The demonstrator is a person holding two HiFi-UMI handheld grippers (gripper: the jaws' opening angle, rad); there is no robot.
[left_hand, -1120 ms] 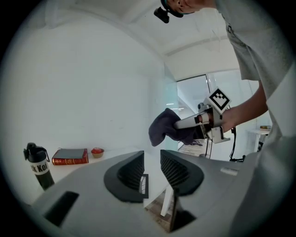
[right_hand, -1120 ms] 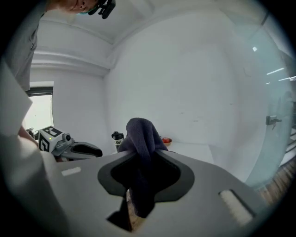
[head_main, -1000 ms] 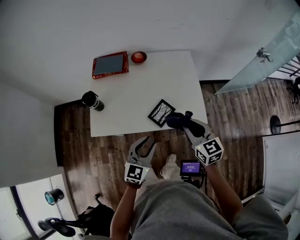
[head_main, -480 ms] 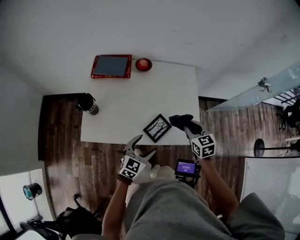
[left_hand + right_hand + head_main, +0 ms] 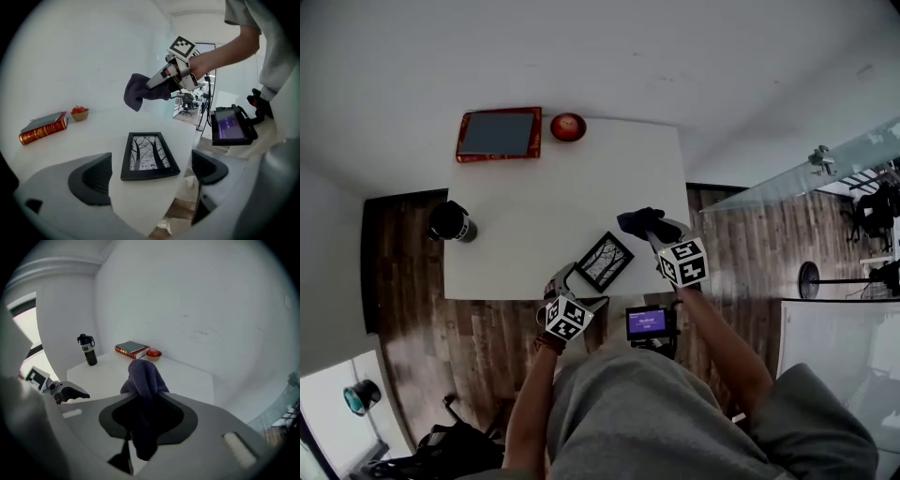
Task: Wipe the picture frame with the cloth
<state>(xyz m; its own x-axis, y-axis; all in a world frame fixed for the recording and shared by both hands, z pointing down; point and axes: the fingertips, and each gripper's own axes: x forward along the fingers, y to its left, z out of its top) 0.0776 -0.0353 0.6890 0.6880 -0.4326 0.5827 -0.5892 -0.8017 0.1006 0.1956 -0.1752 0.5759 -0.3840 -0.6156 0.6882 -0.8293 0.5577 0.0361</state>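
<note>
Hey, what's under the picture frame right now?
The frame lies flat on the white table, near its front edge. Nothing pokes out from beneath it. The patch of table it covers is hidden.

No word reads clearly. Bottle [image 5: 87, 350], left edge of the table [image 5: 553, 187]: white label band, print illegible. Book [image 5: 43, 129] spine: gilt marks, unreadable. Purple screen [image 5: 647, 322]: blurred characters. Cubes on left gripper [image 5: 578, 289] and right gripper [image 5: 647, 225]: black square markers.

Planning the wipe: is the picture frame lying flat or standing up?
The picture frame lies flat on the white table, near its front edge: its tree print faces up, nothing props it.
</note>
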